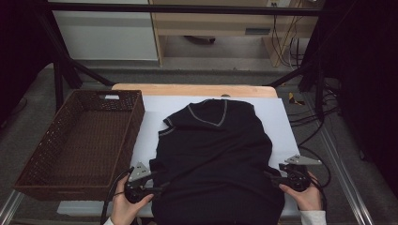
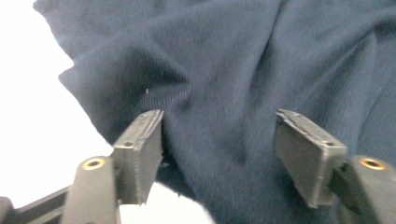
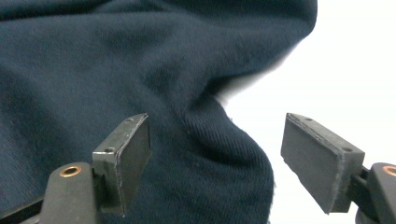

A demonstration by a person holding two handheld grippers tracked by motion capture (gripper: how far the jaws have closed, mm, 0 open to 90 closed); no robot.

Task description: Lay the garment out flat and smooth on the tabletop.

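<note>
A dark V-neck sweater with grey trim at the collar lies flat on a white sheet, collar away from me. My left gripper sits at the sweater's lower left edge, pointing inward. In the left gripper view its jaws stand apart with a fold of the sweater between them, and the pads do not press on it. My right gripper is at the lower right edge. Its jaws are apart too, straddling the sweater's ribbed edge.
An empty brown wicker basket stands left of the sheet, close to my left hand. The wooden table edge shows behind the sweater. Cables lie on the floor at the right, and black frame posts rise at the back corners.
</note>
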